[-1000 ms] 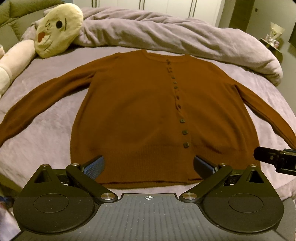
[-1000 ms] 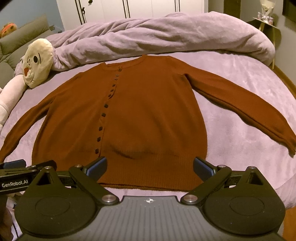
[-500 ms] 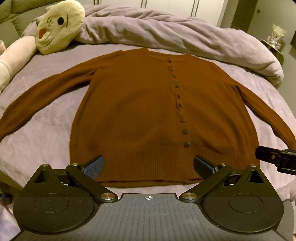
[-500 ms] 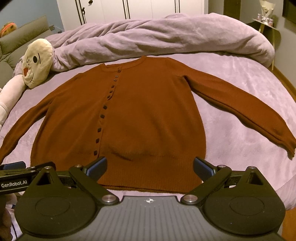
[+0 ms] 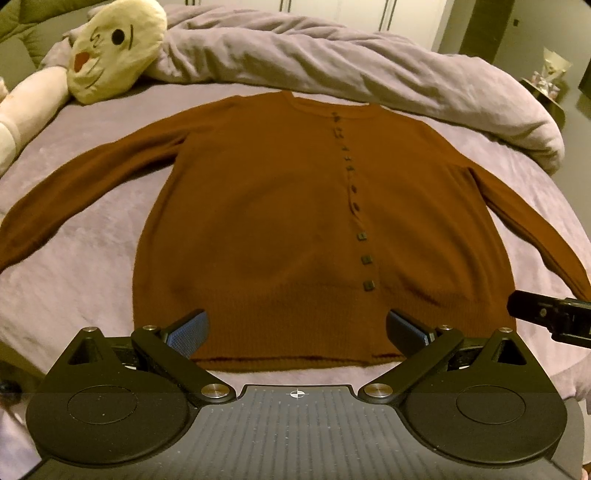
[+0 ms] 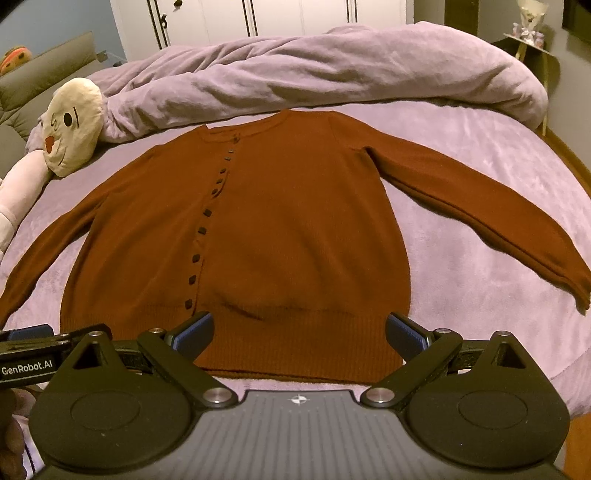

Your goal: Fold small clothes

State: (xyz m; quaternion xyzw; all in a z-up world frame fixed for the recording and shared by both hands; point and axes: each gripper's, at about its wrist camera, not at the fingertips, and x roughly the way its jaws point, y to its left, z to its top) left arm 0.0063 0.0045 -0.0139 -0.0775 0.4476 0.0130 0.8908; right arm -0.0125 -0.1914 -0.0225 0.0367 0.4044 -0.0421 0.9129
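A brown buttoned cardigan (image 5: 266,221) lies flat on the bed, front up, both sleeves spread out to the sides; it also shows in the right wrist view (image 6: 295,236). My left gripper (image 5: 297,330) is open and empty, hovering just before the cardigan's hem, left of its buttons. My right gripper (image 6: 299,332) is open and empty, before the hem's right half. The right gripper's tip shows at the right edge of the left wrist view (image 5: 546,317); the left gripper shows at the left edge of the right wrist view (image 6: 44,339).
The bed has a lilac cover (image 6: 480,155). A bunched lilac duvet (image 6: 317,70) lies behind the cardigan's collar. A cream plush toy (image 5: 114,48) lies at the back left. White wardrobes (image 6: 258,14) stand behind the bed. The bed's edge is just below the hem.
Both grippers have shifted slightly forward and the views tilted a little; the cardigan has not moved and both grippers stay open.
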